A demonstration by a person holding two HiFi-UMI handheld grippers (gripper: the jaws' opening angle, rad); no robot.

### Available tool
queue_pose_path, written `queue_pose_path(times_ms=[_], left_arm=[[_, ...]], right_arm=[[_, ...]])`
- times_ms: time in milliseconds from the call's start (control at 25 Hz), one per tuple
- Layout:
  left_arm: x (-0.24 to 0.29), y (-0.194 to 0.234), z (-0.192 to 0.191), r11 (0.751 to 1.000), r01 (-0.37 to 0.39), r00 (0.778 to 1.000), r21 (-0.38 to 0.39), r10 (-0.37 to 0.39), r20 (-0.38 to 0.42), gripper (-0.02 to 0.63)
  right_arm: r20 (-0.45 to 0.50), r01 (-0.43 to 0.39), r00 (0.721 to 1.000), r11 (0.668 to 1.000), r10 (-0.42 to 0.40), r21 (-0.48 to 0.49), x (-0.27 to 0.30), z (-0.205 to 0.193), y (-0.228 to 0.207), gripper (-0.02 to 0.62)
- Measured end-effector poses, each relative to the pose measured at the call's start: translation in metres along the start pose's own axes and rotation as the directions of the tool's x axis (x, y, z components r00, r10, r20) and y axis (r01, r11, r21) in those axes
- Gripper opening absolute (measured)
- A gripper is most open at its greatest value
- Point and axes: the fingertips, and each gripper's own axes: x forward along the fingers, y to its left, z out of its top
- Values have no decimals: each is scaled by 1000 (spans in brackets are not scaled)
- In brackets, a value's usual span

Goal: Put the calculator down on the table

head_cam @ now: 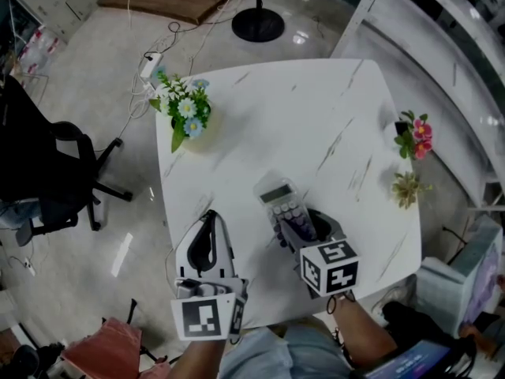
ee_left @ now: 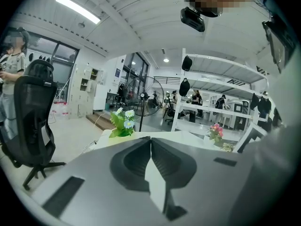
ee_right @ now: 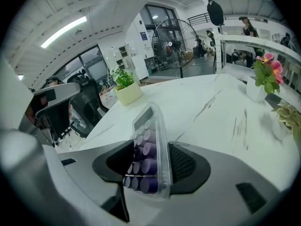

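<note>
White marble table (head_cam: 316, 117); black office chair (head_cam: 49, 168); glossy pale floor (head_cam: 102, 61); ceiling strip light (ee_left: 77, 8).

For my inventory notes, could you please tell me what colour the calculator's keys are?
Purple; the calculator shows best in the right gripper view.

White left tongs (head_cam: 210, 218), right tongs (head_cam: 298, 226), black-and-white marker cubes (head_cam: 207, 317)

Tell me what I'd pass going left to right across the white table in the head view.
First the pot of white and blue flowers → left gripper → calculator → pink flowers.
</note>
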Motion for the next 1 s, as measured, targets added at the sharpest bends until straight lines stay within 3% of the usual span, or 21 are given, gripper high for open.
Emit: queue_pose_path(times_ms=[360,600,760,1000], left_arm=[[-3,-16,6,999,24,999,24,-24,24,9],[-20,-33,36,999,27,997,38,-30,65,9],[-37,-54,82,997,33,989,64,-42,142,9],[-78,-85,143,991,35,963,132,-69,262,9]], right_arm=[[16,23,1000,1000,-23,-11,-3,-3,-17,247],[178,15,984,998,-3,-65,-51,45,0,232],[353,28,935,990,22,-136,-108,98,20,168],[561,93,826,970,49,-223,-196,148,47,51]])
